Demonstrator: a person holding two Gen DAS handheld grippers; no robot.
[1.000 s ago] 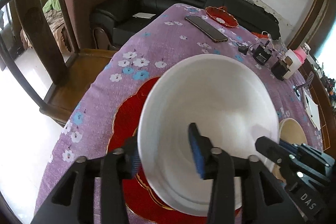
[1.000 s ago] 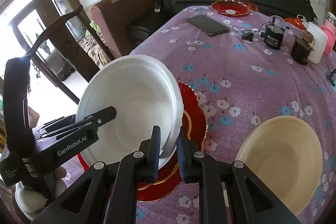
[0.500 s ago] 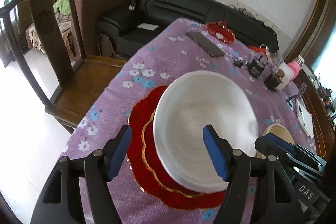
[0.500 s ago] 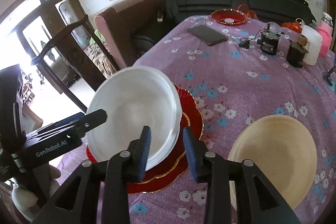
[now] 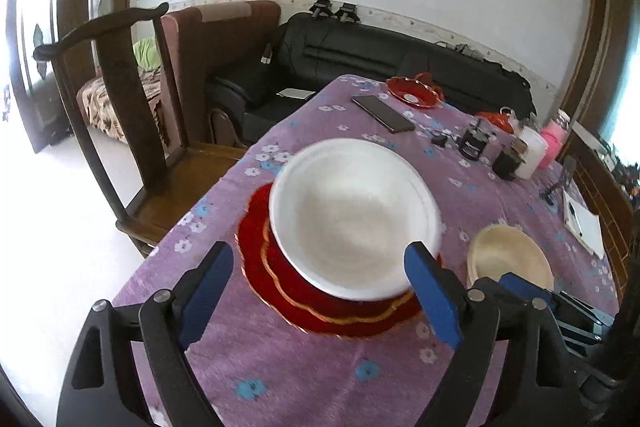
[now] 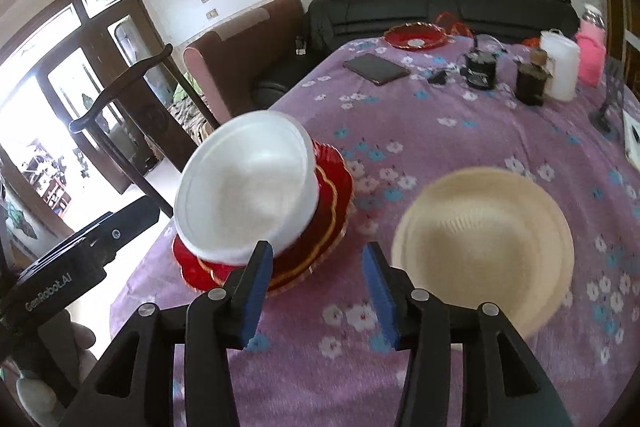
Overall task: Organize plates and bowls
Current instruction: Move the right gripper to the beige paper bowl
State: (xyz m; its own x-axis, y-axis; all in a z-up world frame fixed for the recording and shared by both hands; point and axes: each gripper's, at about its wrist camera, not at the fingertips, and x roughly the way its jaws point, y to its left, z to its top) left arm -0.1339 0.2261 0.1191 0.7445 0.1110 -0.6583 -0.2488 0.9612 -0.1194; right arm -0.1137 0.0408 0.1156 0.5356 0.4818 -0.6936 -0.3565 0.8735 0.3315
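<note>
Both tools stand empty. The left tool [image 5: 320,291] has its jaws spread wide and the right tool [image 6: 316,287] about half apart; both have just been opening, with nothing gripped between the pads. That suggests a release: the white bowl [image 5: 352,215] sits nested on the red plates [image 5: 256,239], stacked to save room on the bench [image 5: 304,379]. From the left tool the bowl lies at twelve o'clock, just beyond the tips. From the right tool it lies at eleven o'clock, with the cream bowl [image 6: 484,247] at two o'clock, apart and not yet stacked.
</note>
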